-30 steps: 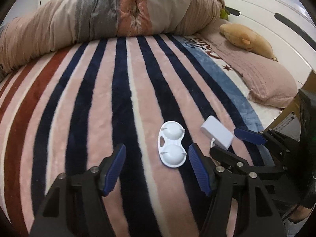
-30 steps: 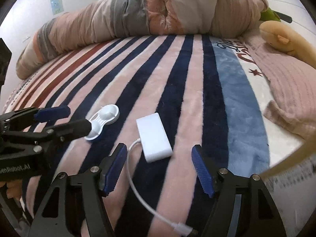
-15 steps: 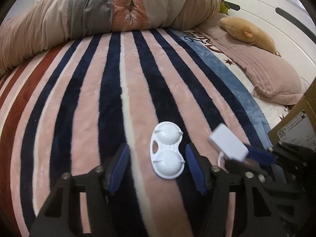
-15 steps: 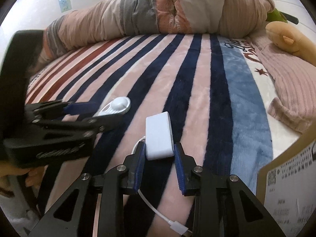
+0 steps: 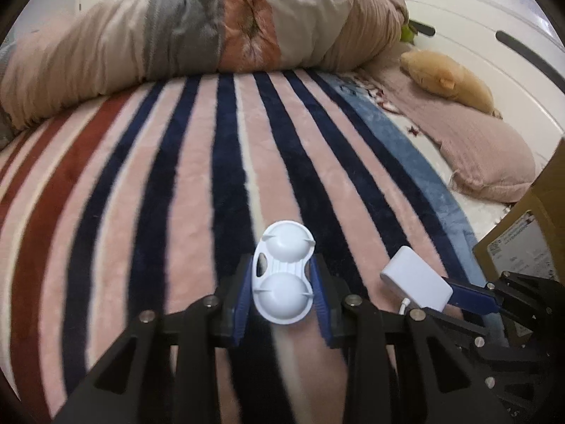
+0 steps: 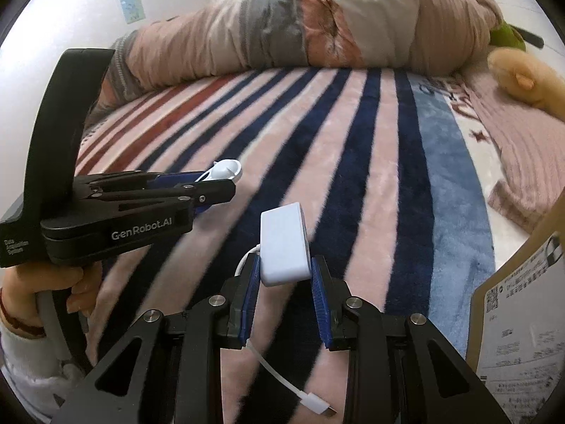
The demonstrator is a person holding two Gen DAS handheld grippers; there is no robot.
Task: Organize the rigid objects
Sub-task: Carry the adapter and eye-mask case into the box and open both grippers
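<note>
We are working over a striped blanket (image 5: 148,190) that is covering the bed, with a rolled quilt (image 5: 197,31) lying along its far edge, a pink pillow (image 5: 473,141) to the far right and a cardboard box (image 6: 522,304) at the near right. A plush toy (image 5: 448,81) is lying on the pillow. We are pointing both tools steeply downward, side by side. Our left gripper (image 5: 282,296) is closing its blue pads on the white case (image 5: 284,275), a two-domed plastic piece that is sitting between them just above the blanket. In the right wrist view, our left hand (image 6: 46,293) is wrapping around the tool's handle at the near left. Our right gripper (image 6: 284,282) is clamping the white adapter (image 6: 284,243) by its near end, the body tilting up and away, while its short cable (image 6: 282,378) is dangling toward us below the pads.
</note>
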